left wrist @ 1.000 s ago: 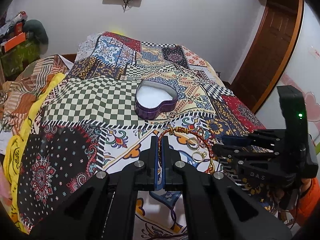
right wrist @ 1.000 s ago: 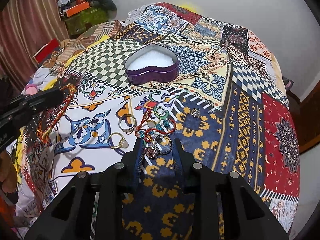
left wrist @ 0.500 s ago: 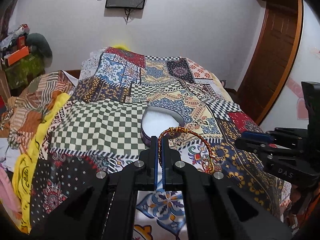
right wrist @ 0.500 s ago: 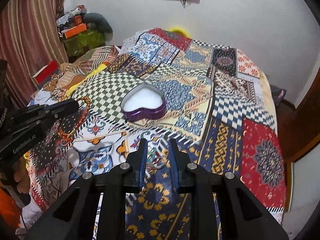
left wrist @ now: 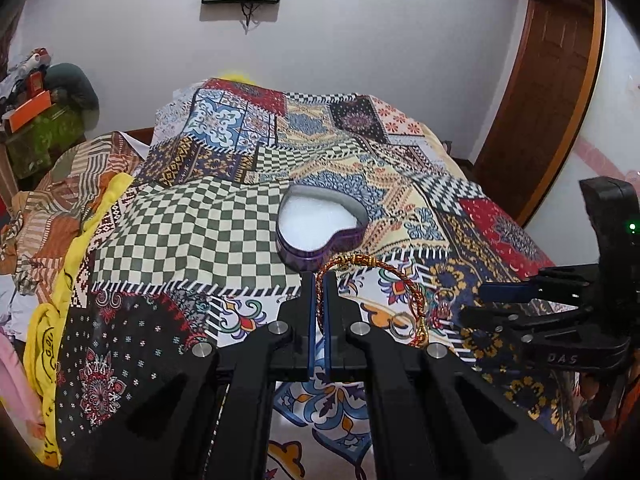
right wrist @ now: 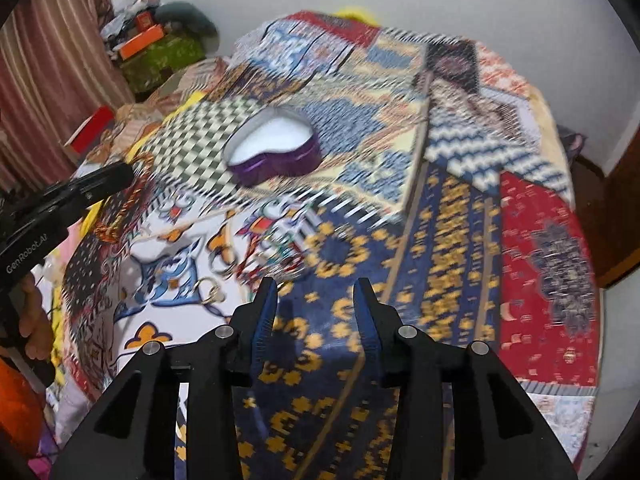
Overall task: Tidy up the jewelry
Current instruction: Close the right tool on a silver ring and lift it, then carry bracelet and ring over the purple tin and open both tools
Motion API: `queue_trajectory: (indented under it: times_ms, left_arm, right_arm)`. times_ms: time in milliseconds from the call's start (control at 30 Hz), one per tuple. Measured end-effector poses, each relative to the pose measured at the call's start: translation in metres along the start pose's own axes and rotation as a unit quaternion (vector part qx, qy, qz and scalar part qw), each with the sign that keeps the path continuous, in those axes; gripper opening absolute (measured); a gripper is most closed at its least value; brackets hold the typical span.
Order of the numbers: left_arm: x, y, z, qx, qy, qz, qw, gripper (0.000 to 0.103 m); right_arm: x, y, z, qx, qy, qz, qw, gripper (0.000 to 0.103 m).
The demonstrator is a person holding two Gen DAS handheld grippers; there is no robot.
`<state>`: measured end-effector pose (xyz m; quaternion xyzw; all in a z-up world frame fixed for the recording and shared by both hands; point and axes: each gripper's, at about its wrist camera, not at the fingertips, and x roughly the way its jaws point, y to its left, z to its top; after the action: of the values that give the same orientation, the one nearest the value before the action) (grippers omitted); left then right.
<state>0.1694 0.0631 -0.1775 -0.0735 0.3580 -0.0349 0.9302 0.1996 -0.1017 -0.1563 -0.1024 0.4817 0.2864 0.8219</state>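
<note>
Left gripper (left wrist: 320, 280) pinched on red-gold braided bracelet (left wrist: 400, 276), loop raised above patchwork bedspread (left wrist: 192, 232), just near of purple heart-shaped tin (left wrist: 320, 232). Right gripper (right wrist: 316, 292) spread, holding nothing, above loose rings (right wrist: 208, 292) on bedspread. Right wrist view motion-blurred.

Soft, even indoor light filled both views, casting only faint shadows. The left wrist picture was sharp, with the door frame (left wrist: 560, 92) bowed by fisheye distortion and dark vignetting at the corners. The right wrist picture was smeared by motion blur across the patchwork bedspread (right wrist: 460, 208), the heart-shaped box (right wrist: 276, 152) softened.
</note>
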Motion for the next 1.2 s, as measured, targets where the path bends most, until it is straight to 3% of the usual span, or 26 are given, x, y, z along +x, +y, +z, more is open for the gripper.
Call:
queue_trajectory:
  times_ms: [333, 433, 600, 733, 1200]
  left_arm:
    - [0.009, 0.003, -0.004, -0.006, 0.007, 0.000, 1.0000, 0.001]
    - [0.011, 0.005, -0.004, -0.010, 0.008, 0.001, 0.9999, 0.001]
    - [0.011, 0.005, -0.003, -0.011, 0.006, 0.000, 0.9999, 0.001]
    - [0.010, 0.004, 0.002, -0.007, 0.000, 0.001, 1.0000, 0.001]
    - [0.018, 0.010, 0.045, 0.001, -0.031, 0.022, 0.9993, 0.001]
  right_arm:
    - [0.026, 0.014, 0.012, -0.037, 0.007, -0.012, 0.999, 0.036]
    - [0.027, 0.013, 0.012, -0.045, 0.005, -0.011, 0.999, 0.028]
    - [0.024, 0.015, 0.010, -0.046, -0.005, -0.020, 0.999, 0.028]
    - [0.014, 0.016, 0.010, -0.048, -0.018, -0.036, 0.998, 0.028]
    - [-0.027, 0.014, 0.050, -0.016, -0.098, -0.024, 0.995, 0.028]
